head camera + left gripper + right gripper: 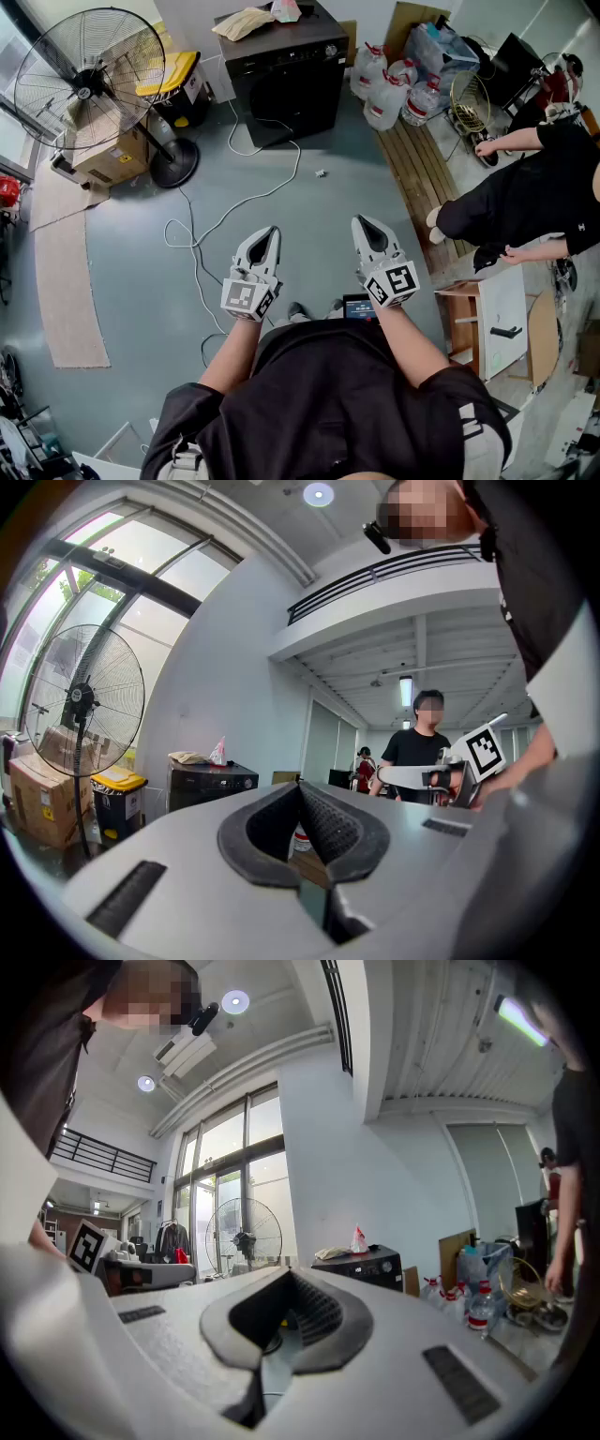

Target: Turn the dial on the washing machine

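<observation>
The black washing machine [286,75] stands at the far wall, well ahead of both grippers across the grey floor. A beige bundle [244,21] and a pink bag lie on its top. The left gripper view shows the washing machine [211,785] small, with a round dial [247,782] at the right end of its panel. It appears as small in the right gripper view [361,1267]. My left gripper [272,230] and right gripper [361,222] are held side by side near my body, pointing level at the machine. Each has its jaws shut, with nothing between them.
A big standing fan [89,80], a cardboard box [108,155] and a yellow-lidded bin [173,75] stand to the left. A white cable [234,202] trails over the floor. Water bottles [389,94] and a wooden pallet [422,178] lie right; a person [534,197] stands beside a white cabinet [492,319].
</observation>
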Action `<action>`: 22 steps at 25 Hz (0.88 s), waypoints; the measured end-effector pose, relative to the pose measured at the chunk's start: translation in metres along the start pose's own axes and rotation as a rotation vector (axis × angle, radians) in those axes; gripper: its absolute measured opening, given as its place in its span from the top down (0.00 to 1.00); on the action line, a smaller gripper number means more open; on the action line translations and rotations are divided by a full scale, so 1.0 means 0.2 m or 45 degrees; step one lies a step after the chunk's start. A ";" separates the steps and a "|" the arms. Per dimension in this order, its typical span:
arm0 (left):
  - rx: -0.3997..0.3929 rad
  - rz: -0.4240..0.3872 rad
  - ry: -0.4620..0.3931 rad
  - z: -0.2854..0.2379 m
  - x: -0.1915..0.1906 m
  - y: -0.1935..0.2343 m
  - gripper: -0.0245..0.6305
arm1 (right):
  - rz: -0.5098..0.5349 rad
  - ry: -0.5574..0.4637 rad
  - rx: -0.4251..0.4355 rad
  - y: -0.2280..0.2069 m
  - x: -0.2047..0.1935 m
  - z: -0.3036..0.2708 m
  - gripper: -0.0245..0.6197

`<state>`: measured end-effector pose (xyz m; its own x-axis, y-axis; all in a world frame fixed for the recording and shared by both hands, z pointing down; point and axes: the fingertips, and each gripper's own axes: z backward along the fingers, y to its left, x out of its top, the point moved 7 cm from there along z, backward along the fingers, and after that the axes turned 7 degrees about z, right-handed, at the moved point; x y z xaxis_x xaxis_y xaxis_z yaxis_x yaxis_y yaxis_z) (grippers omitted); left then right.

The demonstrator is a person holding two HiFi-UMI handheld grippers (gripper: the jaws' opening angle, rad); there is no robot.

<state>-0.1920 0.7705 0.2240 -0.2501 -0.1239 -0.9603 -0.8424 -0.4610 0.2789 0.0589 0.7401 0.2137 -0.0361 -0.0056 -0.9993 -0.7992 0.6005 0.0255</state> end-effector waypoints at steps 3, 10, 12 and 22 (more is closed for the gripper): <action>0.019 0.008 0.001 -0.01 -0.01 0.02 0.97 | -0.012 0.006 0.024 0.02 -0.02 -0.02 0.96; 0.034 0.002 0.010 -0.07 0.02 -0.04 0.97 | -0.024 -0.010 0.019 -0.08 -0.01 -0.01 0.96; 0.026 -0.003 -0.003 -0.08 0.03 -0.06 0.96 | -0.016 -0.035 0.025 -0.11 0.00 -0.01 0.96; 0.012 0.048 -0.012 -0.18 0.03 -0.12 0.75 | -0.050 -0.031 0.001 -0.21 -0.03 -0.03 0.78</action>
<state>-0.1564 0.7486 0.2106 -0.2859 -0.1330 -0.9490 -0.8367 -0.4480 0.3149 0.0899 0.7103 0.2188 0.0101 -0.0095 -0.9999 -0.7994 0.6006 -0.0138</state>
